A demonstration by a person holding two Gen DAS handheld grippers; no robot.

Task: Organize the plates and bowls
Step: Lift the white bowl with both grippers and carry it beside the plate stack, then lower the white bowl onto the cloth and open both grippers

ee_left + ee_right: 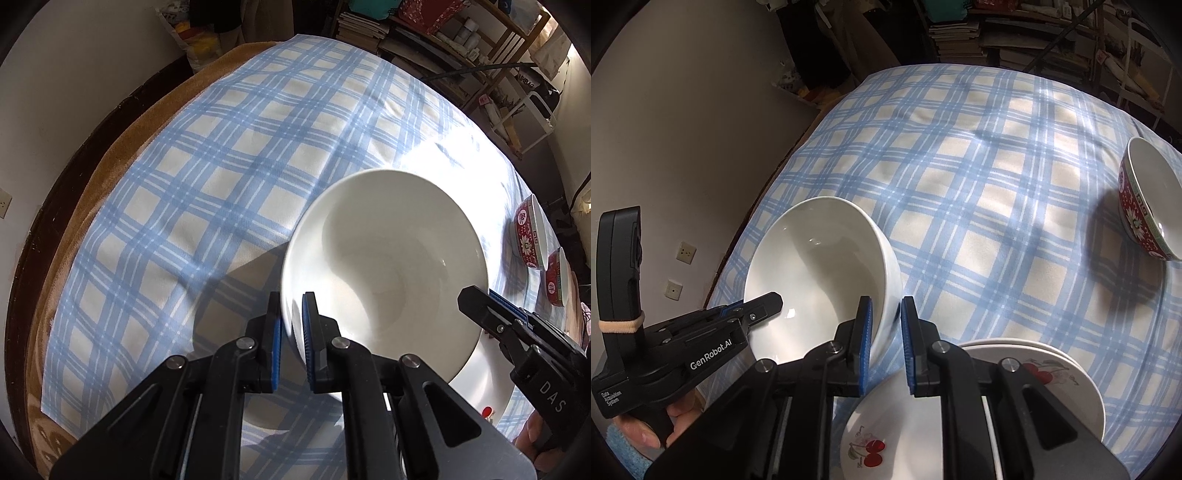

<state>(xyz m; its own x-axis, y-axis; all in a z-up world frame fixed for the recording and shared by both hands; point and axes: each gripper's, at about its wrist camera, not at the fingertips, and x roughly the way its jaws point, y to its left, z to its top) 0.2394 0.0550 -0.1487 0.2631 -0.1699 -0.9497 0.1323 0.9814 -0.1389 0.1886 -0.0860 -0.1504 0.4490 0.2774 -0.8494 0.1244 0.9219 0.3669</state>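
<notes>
Big white bowl (384, 266) held off the tabletop (207, 155), above the stacked cherry plates (1067, 384). Left gripper (291, 328) nearly closed, pinching one rim; right gripper (886, 339) nearly closed, pinching the opposite rim. Two grips probably for balance. Red bowls (528, 236) waiting at the right.

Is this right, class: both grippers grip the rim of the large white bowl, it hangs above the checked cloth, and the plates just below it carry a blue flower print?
One detail is wrong. The plates carry red cherries, not blue flowers, as the right wrist view shows. The left gripper and right gripper do grip the white bowl at its rim above the checked cloth.
</notes>
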